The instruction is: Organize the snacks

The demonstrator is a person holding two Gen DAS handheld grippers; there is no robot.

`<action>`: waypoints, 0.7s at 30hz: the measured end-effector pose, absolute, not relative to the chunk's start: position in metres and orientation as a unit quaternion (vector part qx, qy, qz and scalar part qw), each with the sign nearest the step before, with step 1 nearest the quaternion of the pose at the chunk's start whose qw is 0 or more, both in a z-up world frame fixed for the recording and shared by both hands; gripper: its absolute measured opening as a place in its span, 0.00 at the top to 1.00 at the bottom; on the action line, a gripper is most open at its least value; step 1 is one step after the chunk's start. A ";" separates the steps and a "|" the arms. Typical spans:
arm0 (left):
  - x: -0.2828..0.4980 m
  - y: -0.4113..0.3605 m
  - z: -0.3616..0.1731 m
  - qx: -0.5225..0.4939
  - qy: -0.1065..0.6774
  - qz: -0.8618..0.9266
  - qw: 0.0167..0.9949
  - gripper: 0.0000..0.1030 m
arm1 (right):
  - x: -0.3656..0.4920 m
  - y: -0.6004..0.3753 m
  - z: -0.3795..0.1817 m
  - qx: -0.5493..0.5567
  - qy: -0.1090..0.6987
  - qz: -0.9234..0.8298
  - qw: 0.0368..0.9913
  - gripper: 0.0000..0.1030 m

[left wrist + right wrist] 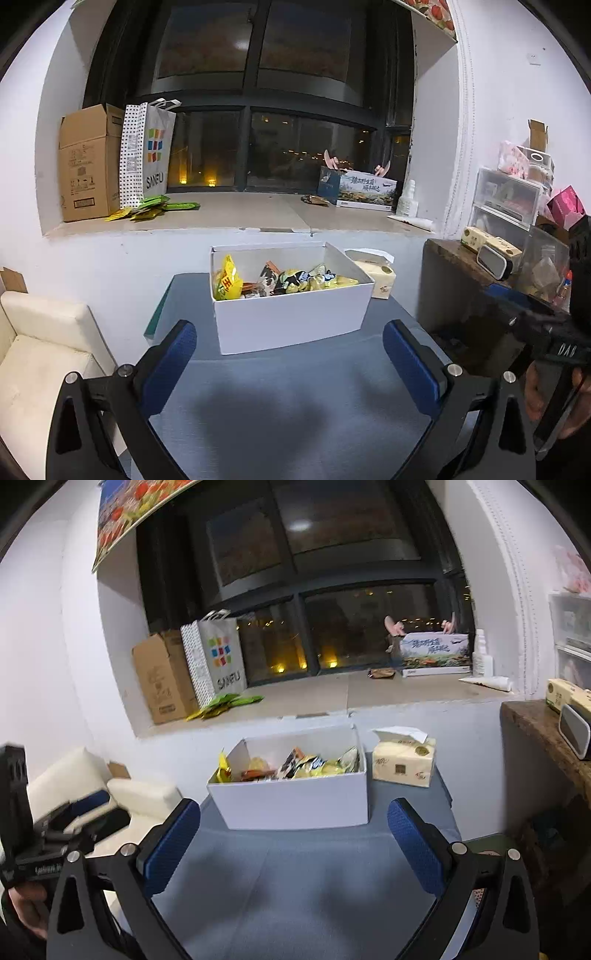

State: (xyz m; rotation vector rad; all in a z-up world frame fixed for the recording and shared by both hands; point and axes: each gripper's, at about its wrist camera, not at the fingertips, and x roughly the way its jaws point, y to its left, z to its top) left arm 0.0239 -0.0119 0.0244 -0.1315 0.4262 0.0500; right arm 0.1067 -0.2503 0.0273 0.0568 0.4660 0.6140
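Observation:
A white box [291,317] [295,801] stands on the grey-blue table [288,398] [295,878], filled with several snack packets [291,280] [295,766], yellow, dark and orange. My left gripper [290,354] hovers over the table in front of the box, open, nothing between its blue pads. My right gripper [293,834] hangs likewise before the box, open and empty. The right tool and the hand holding it [554,380] show at the left wrist view's right edge. The left tool [44,834] shows at the right wrist view's left edge.
A tissue pack [376,277] [404,762] sits right of the box. The windowsill [240,216] holds a cardboard box [88,166], a paper bag [146,155], green and yellow sachets [151,208] and a printed carton [364,190]. A cream sofa [40,350] is left, a cluttered wooden shelf [480,266] right.

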 end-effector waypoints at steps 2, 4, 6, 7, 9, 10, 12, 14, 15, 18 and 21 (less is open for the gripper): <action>0.025 -0.012 0.023 -0.064 0.214 0.026 0.974 0.00 | 0.105 -0.245 0.025 0.016 0.229 0.300 0.926 0.00; 0.027 -0.011 0.022 -0.061 0.217 0.027 0.974 0.00 | 0.103 -0.241 0.024 0.006 0.230 0.303 0.925 0.00; 0.028 -0.011 0.022 -0.059 0.218 0.029 0.974 0.00 | 0.102 -0.239 0.022 0.001 0.231 0.304 0.924 0.00; 0.028 -0.011 0.022 -0.058 0.219 0.027 0.974 0.00 | 0.102 -0.239 0.022 0.000 0.233 0.302 0.925 0.00; 0.028 -0.011 0.022 -0.059 0.219 0.023 0.974 0.00 | 0.102 -0.238 0.021 -0.006 0.235 0.297 0.925 0.00; 0.028 -0.010 0.022 -0.060 0.219 0.022 0.974 0.00 | 0.102 -0.238 0.021 -0.007 0.236 0.296 0.926 0.00; 0.028 -0.010 0.022 -0.060 0.220 0.023 0.973 0.00 | 0.103 -0.239 0.021 -0.006 0.237 0.296 0.925 0.00; 0.028 -0.010 0.022 -0.059 0.220 0.024 0.973 0.00 | 0.103 -0.240 0.021 -0.006 0.237 0.295 0.926 0.00; 0.028 -0.010 0.022 -0.059 0.220 0.024 0.973 0.00 | 0.103 -0.240 0.021 -0.007 0.237 0.294 0.926 0.00; 0.028 -0.009 0.022 -0.059 0.220 0.021 0.973 0.00 | 0.103 -0.237 0.020 -0.009 0.237 0.297 0.925 0.00; 0.029 -0.009 0.021 -0.057 0.222 0.020 0.973 0.00 | 0.101 -0.236 0.020 -0.012 0.236 0.296 0.925 0.00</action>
